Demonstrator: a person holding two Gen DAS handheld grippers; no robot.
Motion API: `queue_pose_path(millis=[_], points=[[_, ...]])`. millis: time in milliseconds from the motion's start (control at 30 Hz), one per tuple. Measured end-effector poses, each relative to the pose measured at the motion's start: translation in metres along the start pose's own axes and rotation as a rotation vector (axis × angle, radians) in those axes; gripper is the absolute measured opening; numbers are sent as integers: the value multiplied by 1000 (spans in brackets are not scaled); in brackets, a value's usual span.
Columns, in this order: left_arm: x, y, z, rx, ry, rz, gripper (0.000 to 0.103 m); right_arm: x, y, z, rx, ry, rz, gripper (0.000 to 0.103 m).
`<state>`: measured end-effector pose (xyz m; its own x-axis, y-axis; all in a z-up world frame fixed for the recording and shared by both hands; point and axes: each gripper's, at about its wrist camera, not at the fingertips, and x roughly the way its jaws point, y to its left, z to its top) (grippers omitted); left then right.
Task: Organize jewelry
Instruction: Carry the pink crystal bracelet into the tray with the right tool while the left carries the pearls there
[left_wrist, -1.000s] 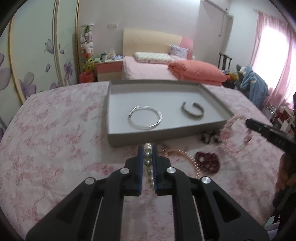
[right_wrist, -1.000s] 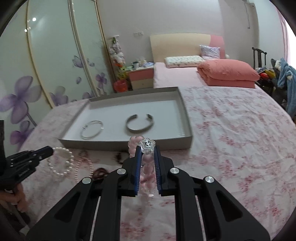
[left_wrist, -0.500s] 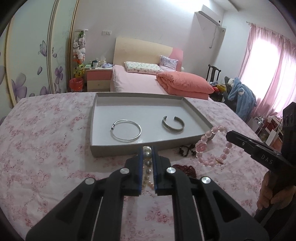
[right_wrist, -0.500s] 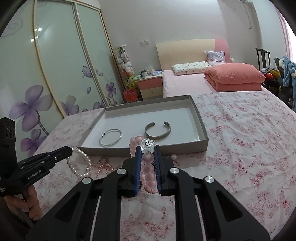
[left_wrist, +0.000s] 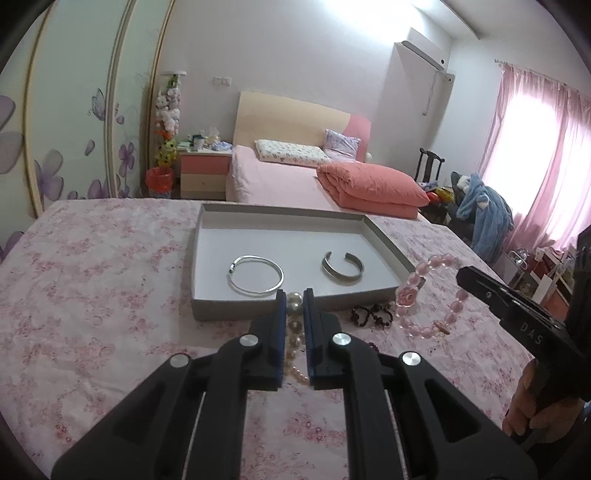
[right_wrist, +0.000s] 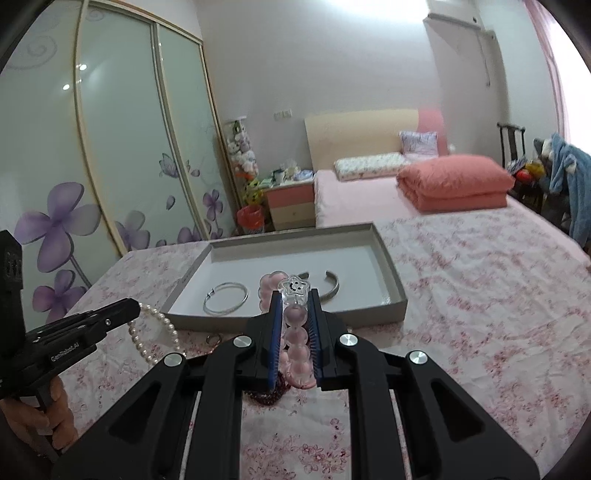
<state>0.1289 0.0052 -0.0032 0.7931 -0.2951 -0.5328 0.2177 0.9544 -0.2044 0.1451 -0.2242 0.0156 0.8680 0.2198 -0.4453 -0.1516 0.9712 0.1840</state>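
Note:
A grey tray (left_wrist: 295, 214) sits on the floral cloth and holds a thin silver bangle (left_wrist: 256, 275) and an open silver cuff (left_wrist: 342, 268). My left gripper (left_wrist: 294, 295) is shut on a white pearl bracelet (left_wrist: 294, 325), lifted just before the tray's near wall. My right gripper (right_wrist: 294, 295) is shut on a pink bead bracelet (right_wrist: 295, 339) with a clear star charm (right_wrist: 294, 289); the pink bead bracelet hangs at the right in the left wrist view (left_wrist: 428, 295). The pearl bracelet (right_wrist: 155, 332) shows at the left in the right wrist view.
A dark beaded bracelet (left_wrist: 371, 314) lies on the cloth in front of the tray. A dark red bracelet (right_wrist: 269, 391) lies under my right gripper. A small ring (right_wrist: 213, 338) lies near the tray. A bed (left_wrist: 295, 177) stands beyond the table.
Both grippers have risen and drawn back from the cloth with their bracelets. The tray and its two silver pieces have not moved.

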Motion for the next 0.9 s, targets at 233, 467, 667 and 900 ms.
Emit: queue_pose_path(millis=[233,467,667,900], points=[[-12,-7,2,12,-32,24,10,-11,11,5,-44,-71,-29,15],[-19,-15,4,42,-73,64,10,-18,19,9,-72,-130,-66,15],[-19,-17,7,46,-83,77,10,-18,23,10,-91,-158,-84,15],[-14,-17,12,53,-86,87,10,-14,22,18,-90,-182,-101,15]])
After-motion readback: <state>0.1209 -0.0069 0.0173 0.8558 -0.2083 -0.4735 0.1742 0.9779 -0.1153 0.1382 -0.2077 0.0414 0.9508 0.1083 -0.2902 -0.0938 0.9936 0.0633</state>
